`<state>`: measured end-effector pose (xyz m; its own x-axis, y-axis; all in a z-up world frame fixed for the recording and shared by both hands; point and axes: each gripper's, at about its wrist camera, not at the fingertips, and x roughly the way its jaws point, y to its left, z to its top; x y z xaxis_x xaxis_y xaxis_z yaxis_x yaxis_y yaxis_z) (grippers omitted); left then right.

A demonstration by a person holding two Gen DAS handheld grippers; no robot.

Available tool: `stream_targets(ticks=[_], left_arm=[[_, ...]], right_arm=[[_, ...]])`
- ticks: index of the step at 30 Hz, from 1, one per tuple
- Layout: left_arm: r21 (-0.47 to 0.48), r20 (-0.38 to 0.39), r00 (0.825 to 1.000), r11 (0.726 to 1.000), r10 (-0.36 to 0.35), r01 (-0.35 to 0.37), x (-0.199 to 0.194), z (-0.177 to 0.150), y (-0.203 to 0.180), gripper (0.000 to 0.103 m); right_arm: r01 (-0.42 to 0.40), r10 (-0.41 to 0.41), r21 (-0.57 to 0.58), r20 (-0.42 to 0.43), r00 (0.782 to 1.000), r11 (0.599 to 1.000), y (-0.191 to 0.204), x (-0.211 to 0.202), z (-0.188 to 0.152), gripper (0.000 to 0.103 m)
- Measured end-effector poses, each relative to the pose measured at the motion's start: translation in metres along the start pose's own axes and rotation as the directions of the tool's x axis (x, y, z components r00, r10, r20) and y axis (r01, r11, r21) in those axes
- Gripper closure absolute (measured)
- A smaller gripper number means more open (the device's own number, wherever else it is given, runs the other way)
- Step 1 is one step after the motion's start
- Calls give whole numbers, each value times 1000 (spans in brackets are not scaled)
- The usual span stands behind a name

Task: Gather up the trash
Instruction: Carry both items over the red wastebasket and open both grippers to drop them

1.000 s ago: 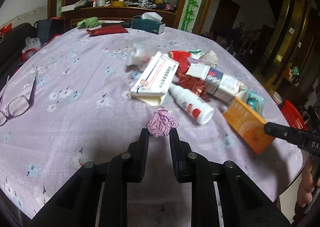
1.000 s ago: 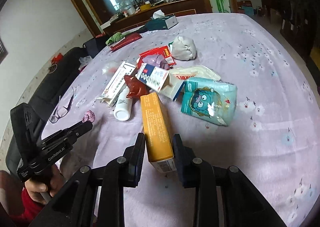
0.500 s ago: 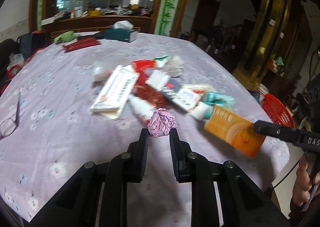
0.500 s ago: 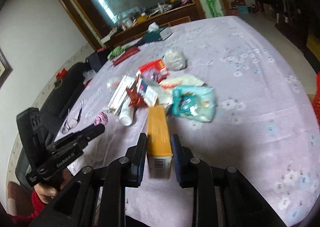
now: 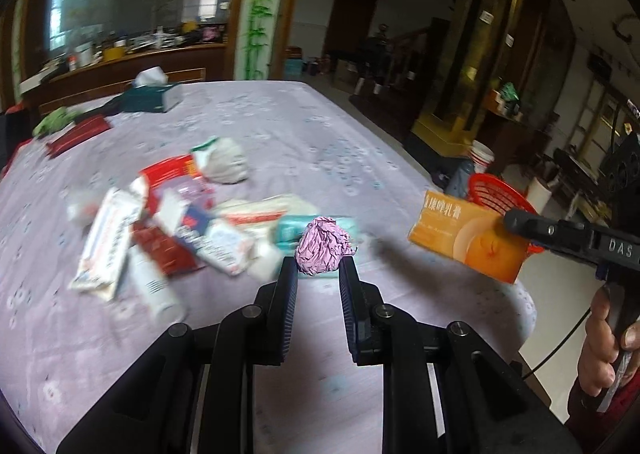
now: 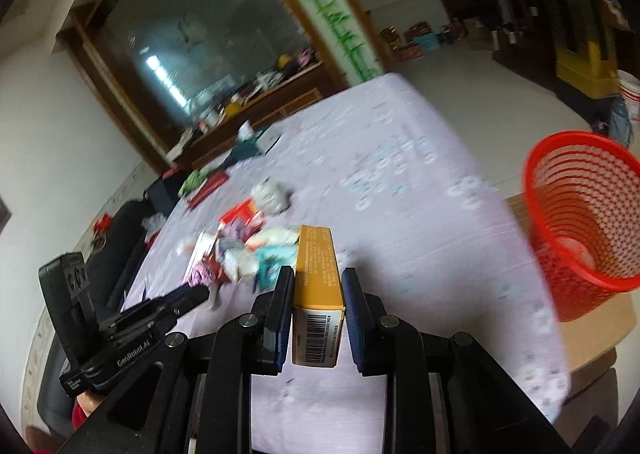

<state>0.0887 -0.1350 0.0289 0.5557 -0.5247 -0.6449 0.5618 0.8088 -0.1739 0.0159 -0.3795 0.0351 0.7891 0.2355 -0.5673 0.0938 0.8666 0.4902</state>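
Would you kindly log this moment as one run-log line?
left gripper: shut on pink paper wad | right gripper: shut on orange box | red basket: ahead, right

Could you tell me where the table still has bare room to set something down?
The tablecloth is bare between the litter pile and the right edge, and between the pile and the tissue box. The pile is crowded.

Black claws (image 5: 319,270), red sleeve (image 5: 592,410).

We seem to be in a home's dining room: a large table under a lilac flowered cloth (image 5: 280,126), a dark wooden sideboard (image 5: 132,62) cluttered along the far wall, a red plastic mesh wastebasket (image 6: 588,214) on the right.
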Motion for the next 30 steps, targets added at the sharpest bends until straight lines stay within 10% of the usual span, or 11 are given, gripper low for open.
stream_targets(ticks=[11,22,25,30], left_arm=[[175,-65,975,960,-211,219,54,50,-135,83],[217,-185,928,907,-324,360,153,80,-254,81],[193,-217,927,918,-305,347,175,80,-262,51],[185,-187,934,923,-305,339,162,74,-245,50]], right_arm=[[197,-232,190,185,955,962,-94,-77,35,77],[347,-410,327,149,900,879,-188,-82,64,76],[359,-424,364,116,898,860,-206,-78,65,73],[389,-453,331,142,880,860,-196,-88,55,72]])
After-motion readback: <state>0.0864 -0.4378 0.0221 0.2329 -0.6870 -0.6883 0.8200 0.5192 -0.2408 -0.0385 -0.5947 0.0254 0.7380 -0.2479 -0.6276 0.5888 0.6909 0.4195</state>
